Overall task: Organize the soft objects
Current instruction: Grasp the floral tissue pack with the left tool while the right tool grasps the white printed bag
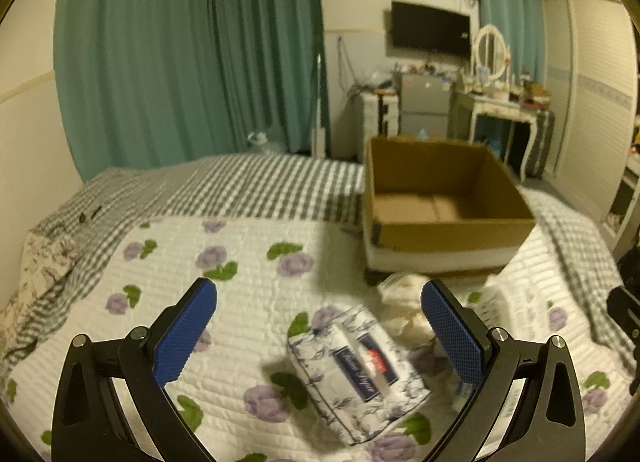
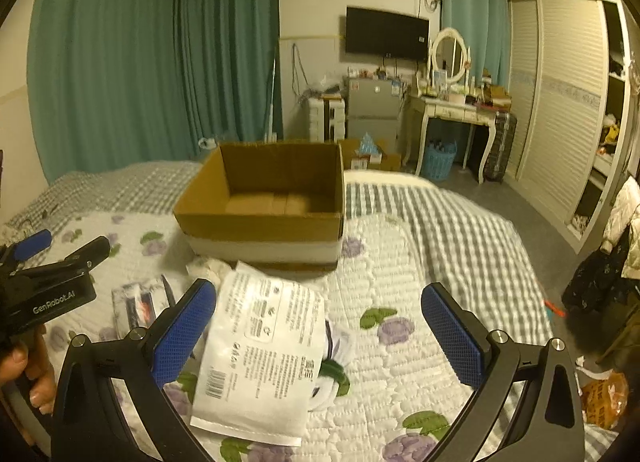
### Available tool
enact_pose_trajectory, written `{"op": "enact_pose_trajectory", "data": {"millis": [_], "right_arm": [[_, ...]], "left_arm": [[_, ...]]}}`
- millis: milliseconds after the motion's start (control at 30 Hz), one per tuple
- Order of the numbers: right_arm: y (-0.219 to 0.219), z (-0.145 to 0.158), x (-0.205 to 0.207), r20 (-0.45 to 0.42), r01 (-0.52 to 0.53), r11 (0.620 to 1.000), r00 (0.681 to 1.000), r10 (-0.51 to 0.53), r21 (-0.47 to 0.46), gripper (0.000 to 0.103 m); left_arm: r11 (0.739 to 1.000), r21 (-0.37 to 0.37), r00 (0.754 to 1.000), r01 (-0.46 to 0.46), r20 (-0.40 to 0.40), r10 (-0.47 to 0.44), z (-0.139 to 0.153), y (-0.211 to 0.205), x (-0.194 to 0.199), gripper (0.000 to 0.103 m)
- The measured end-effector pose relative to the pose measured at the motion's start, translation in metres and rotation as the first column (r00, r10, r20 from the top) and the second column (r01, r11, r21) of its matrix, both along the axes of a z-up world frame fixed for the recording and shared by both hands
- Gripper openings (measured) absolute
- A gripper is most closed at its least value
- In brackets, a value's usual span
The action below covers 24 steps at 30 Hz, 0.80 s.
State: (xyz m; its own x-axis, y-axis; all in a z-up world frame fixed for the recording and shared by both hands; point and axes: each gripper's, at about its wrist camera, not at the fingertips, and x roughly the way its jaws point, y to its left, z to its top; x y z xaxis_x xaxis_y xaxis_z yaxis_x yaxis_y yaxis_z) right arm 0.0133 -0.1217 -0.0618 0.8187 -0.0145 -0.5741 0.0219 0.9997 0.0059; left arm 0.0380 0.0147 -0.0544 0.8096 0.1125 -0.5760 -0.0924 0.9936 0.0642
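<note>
A floral tissue pack (image 1: 358, 372) lies on the flowered quilt (image 1: 240, 302), between my left gripper's (image 1: 320, 326) open blue pads. A crumpled white soft item (image 1: 404, 298) lies just beyond it, by the open cardboard box (image 1: 444, 197). In the right wrist view a flat white printed packet (image 2: 260, 354) lies on the quilt, between my right gripper's (image 2: 320, 326) open pads, nearer the left one. The box (image 2: 264, 197) stands behind it, with nothing visible inside. The left gripper (image 2: 52, 262) and the tissue pack (image 2: 138, 302) show at the left edge.
The bed has a grey checked cover (image 2: 440, 213) around the quilt. Teal curtains (image 1: 180, 53) hang behind. A dressing table (image 2: 456, 109), small fridge (image 2: 374, 109) and wardrobe (image 2: 560, 101) stand beyond the bed. Clothes (image 2: 604, 274) lie at the right.
</note>
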Motion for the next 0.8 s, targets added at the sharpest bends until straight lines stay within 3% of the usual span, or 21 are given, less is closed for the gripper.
{"op": "enact_pose_trajectory", "data": {"millis": [200, 467, 667, 800], "right_arm": [[0.006, -0.026, 0.017, -0.078, -0.023, 1.0, 0.997, 0.022, -0.002, 0.103], [0.02, -0.054, 0.03, -0.158, -0.081, 0.997, 0.984, 0.082, 0.01, 0.103], [0.035, -0.075, 0.041, -0.233, -0.13, 0.991, 0.964, 0.129, 0.008, 0.103], [0.038, -0.097, 0.05, -0.305, -0.122, 0.992, 0.946, 0.113, -0.011, 0.103]], "left_arm": [[0.998, -0.051, 0.991, 0.022, -0.13, -0.029, -0.034, -0.005, 0.014, 0.103], [0.995, -0.099, 0.951, -0.022, -0.308, -0.01, -0.081, -0.006, 0.025, 0.103], [0.984, -0.17, 0.936, -0.051, -0.353, -0.013, -0.1, 0.002, 0.031, 0.103], [0.988, -0.154, 0.938, -0.033, -0.346, -0.023, -0.108, -0.003, 0.032, 0.103]]}}
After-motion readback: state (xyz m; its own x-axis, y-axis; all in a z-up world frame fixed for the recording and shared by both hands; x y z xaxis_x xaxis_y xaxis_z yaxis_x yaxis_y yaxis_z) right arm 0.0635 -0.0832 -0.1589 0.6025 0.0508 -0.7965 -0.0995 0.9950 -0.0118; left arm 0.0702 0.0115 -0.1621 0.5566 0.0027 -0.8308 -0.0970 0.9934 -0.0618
